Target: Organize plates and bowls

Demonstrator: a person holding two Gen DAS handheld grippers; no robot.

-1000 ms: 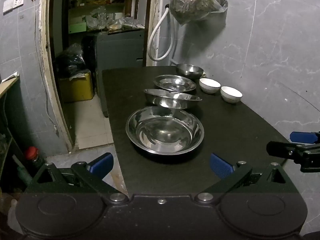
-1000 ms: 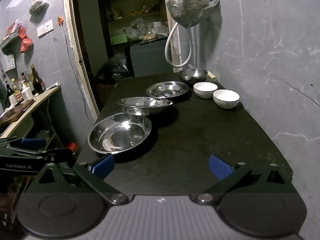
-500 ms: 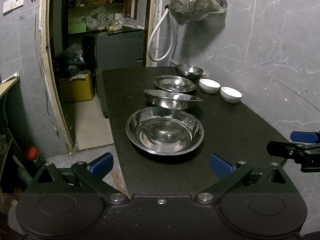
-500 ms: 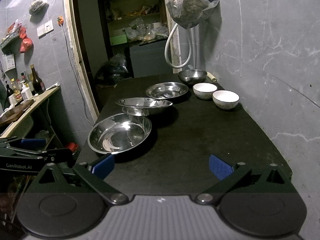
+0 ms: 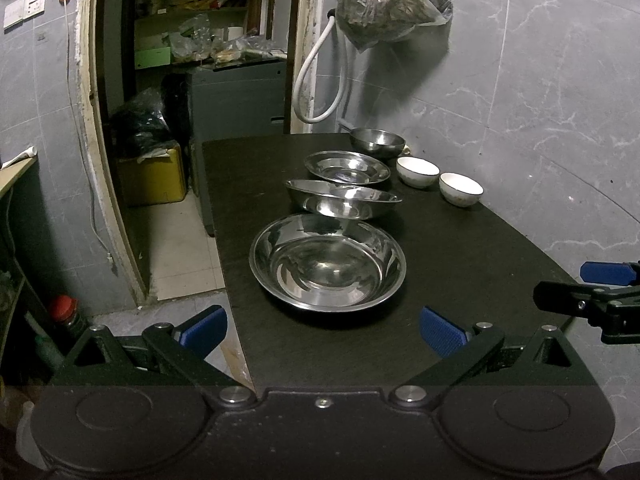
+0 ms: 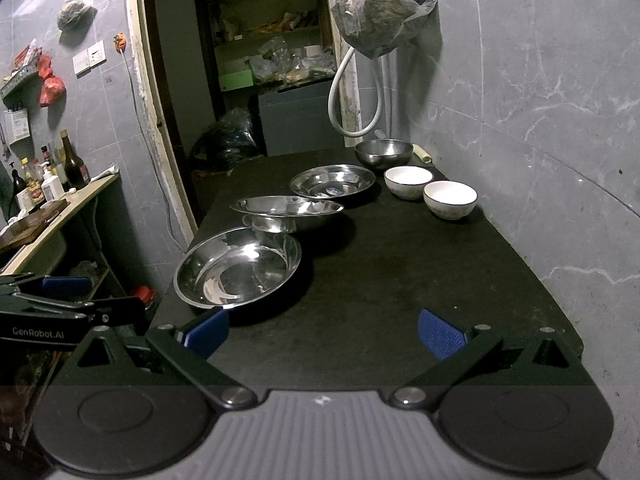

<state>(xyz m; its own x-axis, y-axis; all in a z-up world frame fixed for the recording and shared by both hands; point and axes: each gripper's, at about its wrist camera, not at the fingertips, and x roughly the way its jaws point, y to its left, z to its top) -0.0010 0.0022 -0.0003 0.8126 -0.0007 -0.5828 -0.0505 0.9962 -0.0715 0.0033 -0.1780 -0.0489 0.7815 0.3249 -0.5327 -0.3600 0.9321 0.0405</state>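
4 steel dishes and 2 white bowls all empty.

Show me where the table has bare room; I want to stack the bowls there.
Bare: the near right stretch of the table, between the large steel plate and the white bowls. Crowded: the steel dishes down the left side and the far corner.

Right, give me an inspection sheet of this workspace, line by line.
Surface: dark table, against the grey wall.
Job's things: three steel plates in a row; steel bowl; two white bowls.
Clutter: hanging plastic bag.
Grippers: left gripper and right gripper open, empty, short of the dishes.
Cables: white hose looped on wall.
Surroundings: doorway to storeroom, bottles on side counter.
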